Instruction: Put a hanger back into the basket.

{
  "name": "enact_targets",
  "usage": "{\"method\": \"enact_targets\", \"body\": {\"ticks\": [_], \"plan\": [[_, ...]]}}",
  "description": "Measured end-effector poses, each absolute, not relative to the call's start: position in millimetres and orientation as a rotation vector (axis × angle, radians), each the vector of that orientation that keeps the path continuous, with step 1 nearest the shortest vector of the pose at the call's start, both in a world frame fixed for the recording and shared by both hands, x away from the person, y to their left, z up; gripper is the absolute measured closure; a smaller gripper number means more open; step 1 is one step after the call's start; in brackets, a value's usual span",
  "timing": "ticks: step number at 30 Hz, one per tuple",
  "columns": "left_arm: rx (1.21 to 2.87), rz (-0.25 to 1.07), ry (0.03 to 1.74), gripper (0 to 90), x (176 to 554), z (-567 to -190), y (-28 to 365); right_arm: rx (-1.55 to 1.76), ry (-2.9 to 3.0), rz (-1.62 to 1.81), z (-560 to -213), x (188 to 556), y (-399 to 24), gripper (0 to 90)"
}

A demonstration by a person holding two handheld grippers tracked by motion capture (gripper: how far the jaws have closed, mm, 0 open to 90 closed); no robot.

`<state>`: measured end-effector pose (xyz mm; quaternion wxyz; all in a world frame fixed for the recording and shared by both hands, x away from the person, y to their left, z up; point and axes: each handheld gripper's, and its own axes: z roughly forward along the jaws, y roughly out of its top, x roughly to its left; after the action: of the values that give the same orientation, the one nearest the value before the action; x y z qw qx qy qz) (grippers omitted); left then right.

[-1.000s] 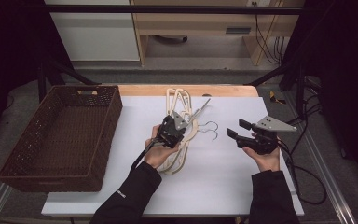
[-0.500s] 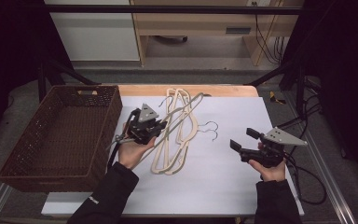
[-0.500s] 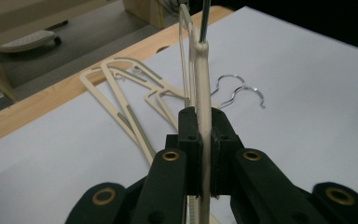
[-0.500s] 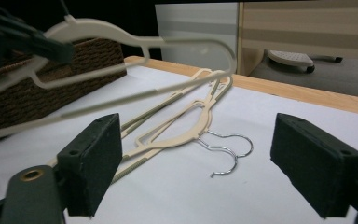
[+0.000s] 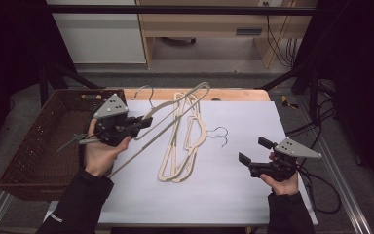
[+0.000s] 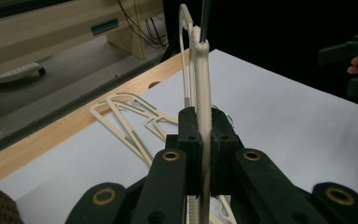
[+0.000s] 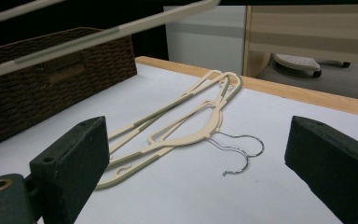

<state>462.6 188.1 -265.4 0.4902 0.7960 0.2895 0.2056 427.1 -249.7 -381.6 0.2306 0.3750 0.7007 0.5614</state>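
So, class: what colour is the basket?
Dark brown woven basket, clearest in the high view.

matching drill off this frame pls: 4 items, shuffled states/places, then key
Column 1
1. left gripper
2. right gripper
3. wicker basket
4. stacked hangers

Column 2
A. lying flat on the white table top, hooks toward the person's right
B. open, holding nothing, low over the right side of the table
C. shut on a cream hanger lifted off the table
D. dark brown, at the table's left edge

Pairs: 1-C, 2-B, 3-D, 4-A
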Motion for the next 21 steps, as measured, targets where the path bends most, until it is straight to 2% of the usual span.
{"method": "enact_targets", "body": {"ticks": [9, 21], "plan": [[1.906, 0.541, 0.662, 85.8, 452.4, -230.1, 232.1, 1.045, 1.936, 1.518, -382.6, 425.7, -249.9, 5.0], [1.944, 0.612, 0.691, 85.8, 463.0, -229.6, 289.0, 1.045, 1.940, 1.508, -383.3, 426.1, -249.7, 4.6]]}}
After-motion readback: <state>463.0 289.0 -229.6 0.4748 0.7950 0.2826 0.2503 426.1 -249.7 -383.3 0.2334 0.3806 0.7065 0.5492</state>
